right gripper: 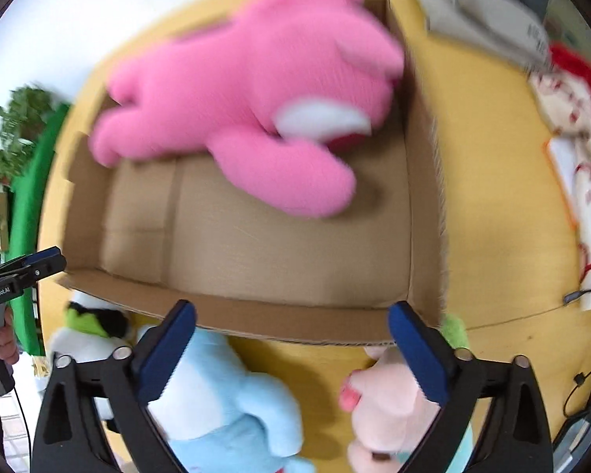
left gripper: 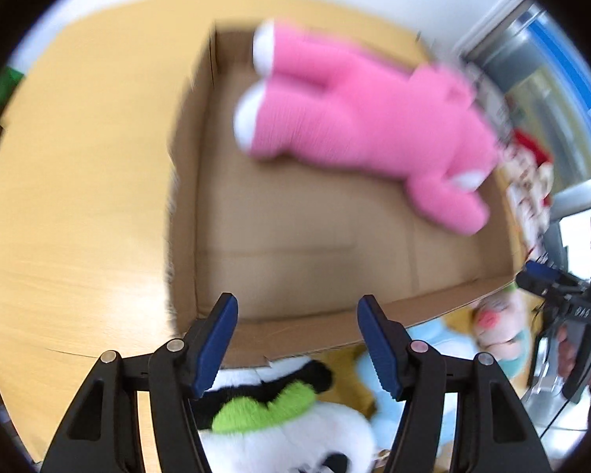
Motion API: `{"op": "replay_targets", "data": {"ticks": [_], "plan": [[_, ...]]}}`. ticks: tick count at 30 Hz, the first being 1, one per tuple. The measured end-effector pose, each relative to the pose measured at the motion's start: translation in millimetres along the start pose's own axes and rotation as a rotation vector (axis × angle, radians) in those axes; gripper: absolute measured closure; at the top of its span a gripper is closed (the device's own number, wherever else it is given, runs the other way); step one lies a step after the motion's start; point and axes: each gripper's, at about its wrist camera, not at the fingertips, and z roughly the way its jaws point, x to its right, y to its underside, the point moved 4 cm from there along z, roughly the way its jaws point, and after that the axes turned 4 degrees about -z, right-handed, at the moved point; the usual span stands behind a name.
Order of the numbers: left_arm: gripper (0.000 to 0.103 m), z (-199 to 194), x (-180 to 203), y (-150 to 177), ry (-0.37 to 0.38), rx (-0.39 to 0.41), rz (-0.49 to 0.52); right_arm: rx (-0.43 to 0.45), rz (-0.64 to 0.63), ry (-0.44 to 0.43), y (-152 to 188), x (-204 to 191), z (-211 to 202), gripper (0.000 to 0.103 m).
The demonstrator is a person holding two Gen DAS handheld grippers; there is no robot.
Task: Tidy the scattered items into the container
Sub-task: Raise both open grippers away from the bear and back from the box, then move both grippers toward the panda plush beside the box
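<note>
Cardboard fills the middle of both views: the box [left gripper: 279, 236] lies just ahead of my two claws, and one pink plush [right gripper: 248, 90] is already inside it, toward its far side. I judge the job barely begun, with one toy in and the others left on the yellow table [left gripper: 78, 157].

My left claw [left gripper: 297, 345] has its jaws partly apart with nothing between the pads; under it sits a black-and-white plush [left gripper: 287, 425] with a green patch. To its right lies a light blue plush [right gripper: 232, 402], below and between the jaws of my right claw [right gripper: 291, 351], which gapes wide and empty. A pale peach plush [right gripper: 390, 406] lies under that claw's right jaw.

I count three toys outside the box near me, one inside. Red-and-white soft things lie far right; I cannot tell what they are.
</note>
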Motion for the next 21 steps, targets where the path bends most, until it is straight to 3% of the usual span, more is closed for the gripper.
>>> {"op": "replay_targets", "data": {"ticks": [3, 8, 14, 21], "plan": [[0.03, -52.4, 1.4, -1.2, -0.009, 0.128, -0.011, 0.09, -0.027, 0.048, -2.2, -19.4, -39.0, 0.0], [0.024, -120.5, 15.2, 5.1, -0.019, 0.313, -0.04, 0.224, -0.078, 0.162, -3.9, -57.8, -98.0, 0.0], [0.024, -154.4, 29.9, 30.6, -0.036, 0.346, 0.036, 0.338, -0.119, 0.219, 14.3, -88.2, -166.8, 0.0], [0.024, -196.4, 32.9, 63.8, -0.034, 0.402, 0.066, 0.385, -0.138, 0.241, 39.7, -117.7, -192.6, 0.0]]}}
